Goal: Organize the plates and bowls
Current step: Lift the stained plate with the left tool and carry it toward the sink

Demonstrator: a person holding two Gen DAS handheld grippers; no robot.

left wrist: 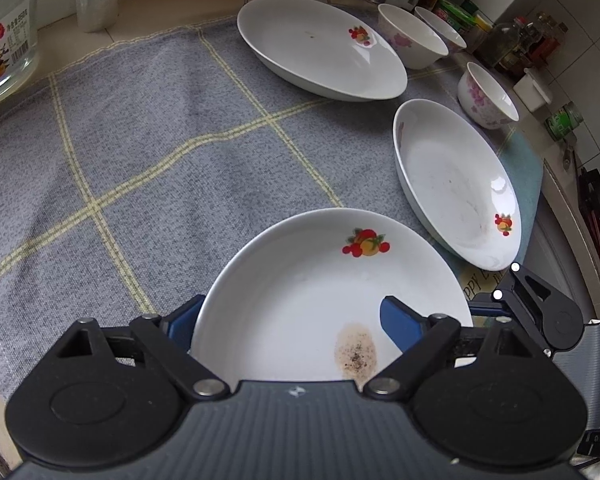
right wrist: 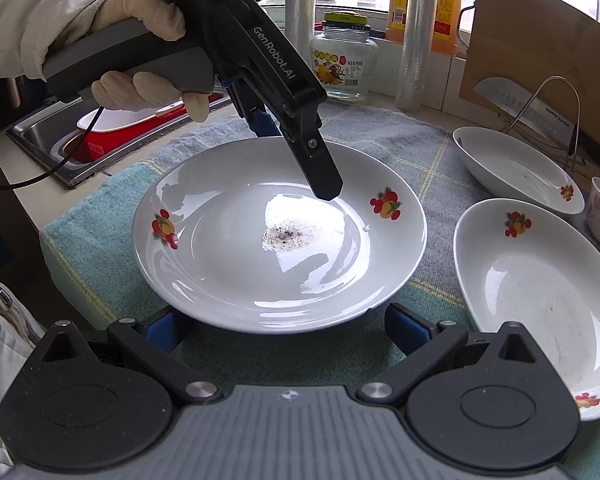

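Task barely begun: 3 fruit-print plates, 3 floral bowls separate on checked cloth. L gripper spread, straddling nearest plate rim (no pinch yet). R gripper spread, empty.

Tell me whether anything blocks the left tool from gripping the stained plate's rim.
Nothing visible does. The left tool already straddles the far rim of the stained plate, one finger over the plate's inside, the other behind the rim. Its pads are not yet clearly pressing.

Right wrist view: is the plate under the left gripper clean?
No, the plate carries a brownish speckled stain at its centre, just below the left gripper.
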